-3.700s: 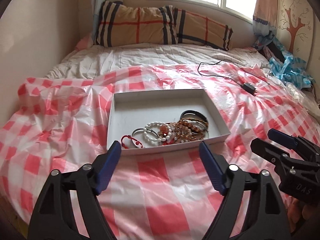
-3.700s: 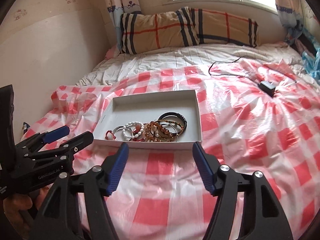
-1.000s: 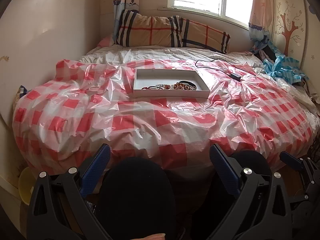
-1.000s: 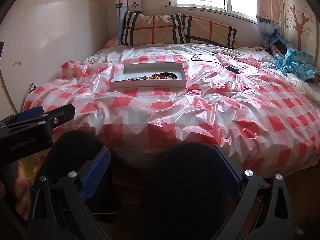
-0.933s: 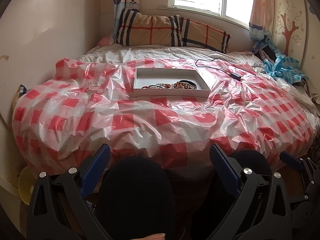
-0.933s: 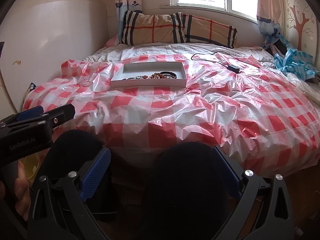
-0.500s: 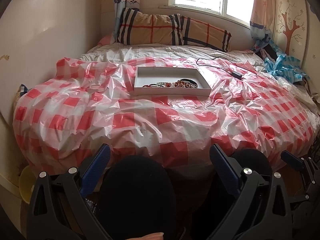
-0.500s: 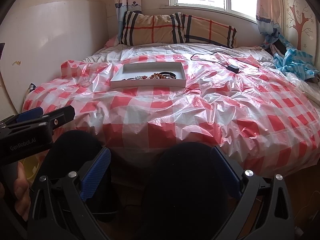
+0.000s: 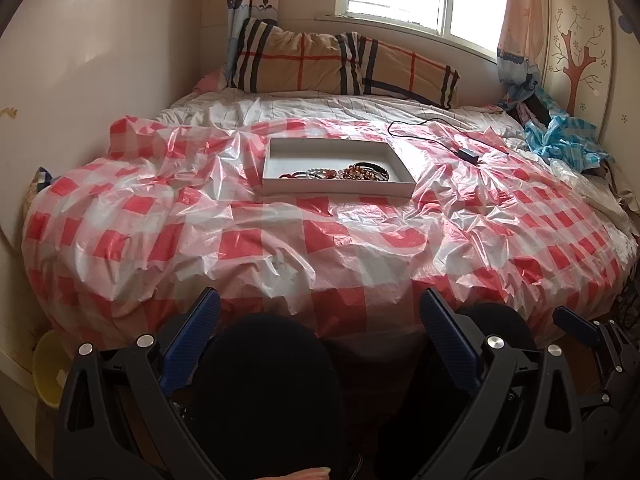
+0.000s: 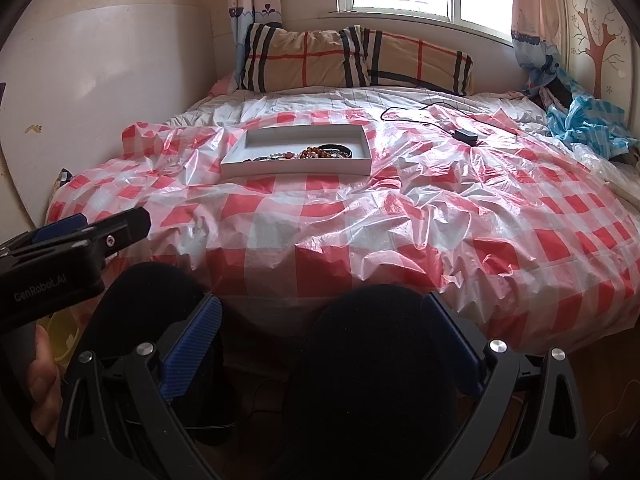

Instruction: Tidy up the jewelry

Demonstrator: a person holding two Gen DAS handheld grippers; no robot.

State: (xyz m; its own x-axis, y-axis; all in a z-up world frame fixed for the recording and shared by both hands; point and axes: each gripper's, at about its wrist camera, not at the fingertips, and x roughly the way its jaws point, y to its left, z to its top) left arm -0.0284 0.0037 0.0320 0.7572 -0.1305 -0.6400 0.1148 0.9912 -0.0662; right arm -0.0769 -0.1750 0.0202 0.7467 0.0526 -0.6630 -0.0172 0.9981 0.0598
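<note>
**Jewelry all in tray, both grippers pulled back — task looks finished or nearly so**

White tray sits on the red-checked plastic sheet covering the bed, well apart from both grippers. Jewelry — beaded bracelets, dark bangles, a red piece — lies bunched along the tray's near edge; far half of tray is bare. No loose pieces visible on the sheet around it, so gathering appears done. Pieces overlap in one cluster, not laid out separately; if sorting inside the tray was wanted, that part is left. Too small to tell individual items.

Left gripper hangs low off the foot of the bed, above the person's dark-clothed knees, jaws wide apart, nothing between them. Right gripper likewise low, jaws spread, empty. Neither is near the tray.

Off-task clutter: black cable with adapter on the sheet right of tray, plaid pillows at the headboard, blue cloth at far right.

Judgement: wind-down pose, nothing in hand.
</note>
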